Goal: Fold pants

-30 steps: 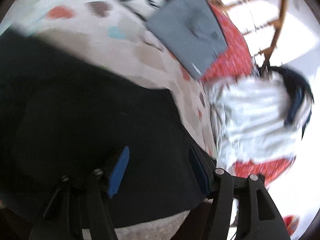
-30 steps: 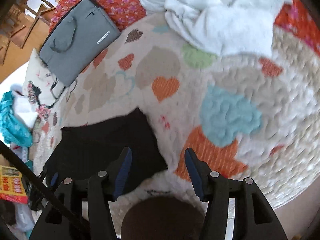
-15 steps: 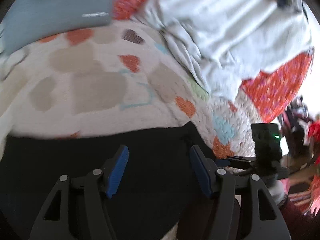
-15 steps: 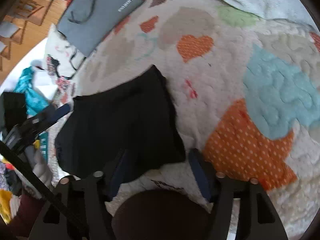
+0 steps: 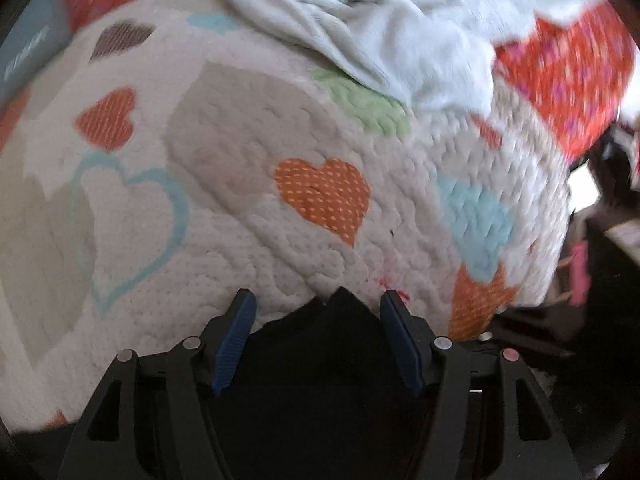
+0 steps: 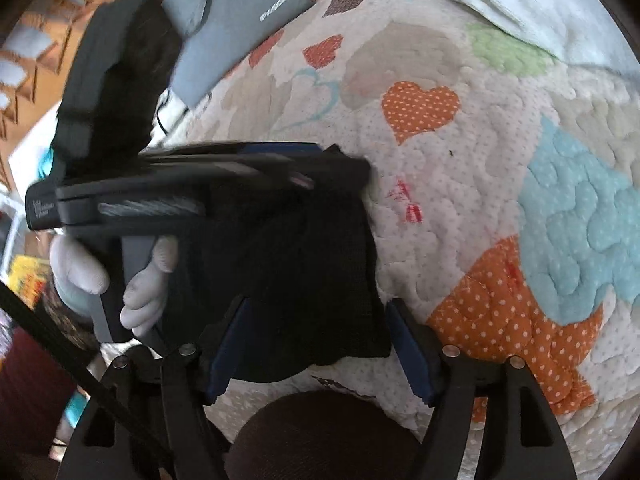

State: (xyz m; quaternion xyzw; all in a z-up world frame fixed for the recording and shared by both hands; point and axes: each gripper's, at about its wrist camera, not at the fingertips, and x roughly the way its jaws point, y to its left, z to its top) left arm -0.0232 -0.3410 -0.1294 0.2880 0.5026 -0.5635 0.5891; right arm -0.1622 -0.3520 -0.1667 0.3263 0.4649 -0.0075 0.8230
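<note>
The black pants (image 6: pixel 304 264) lie in a compact folded bundle on a heart-patterned quilt (image 6: pixel 500 208). In the right wrist view my right gripper (image 6: pixel 316 316) is open, its blue-padded fingers either side of the bundle's near edge. My left gripper (image 5: pixel 318 312) is open and low over the pants (image 5: pixel 328 360), whose pointed corner sits between its fingers. From the right wrist view the left gripper's body (image 6: pixel 208 184) lies across the bundle's far edge, held by a white-gloved hand (image 6: pixel 136 280).
A grey laptop sleeve (image 6: pixel 236 20) lies at the quilt's far left. A crumpled white blanket (image 5: pixel 380 28) is heaped at the far side, next to a red floral pillow (image 5: pixel 568 76). Wooden chairs (image 6: pixel 24 52) stand beyond the bed on the left.
My left gripper has swung right and come down over the pants' far edge. My right gripper has moved forward and left, so the bundle now sits between its fingers.
</note>
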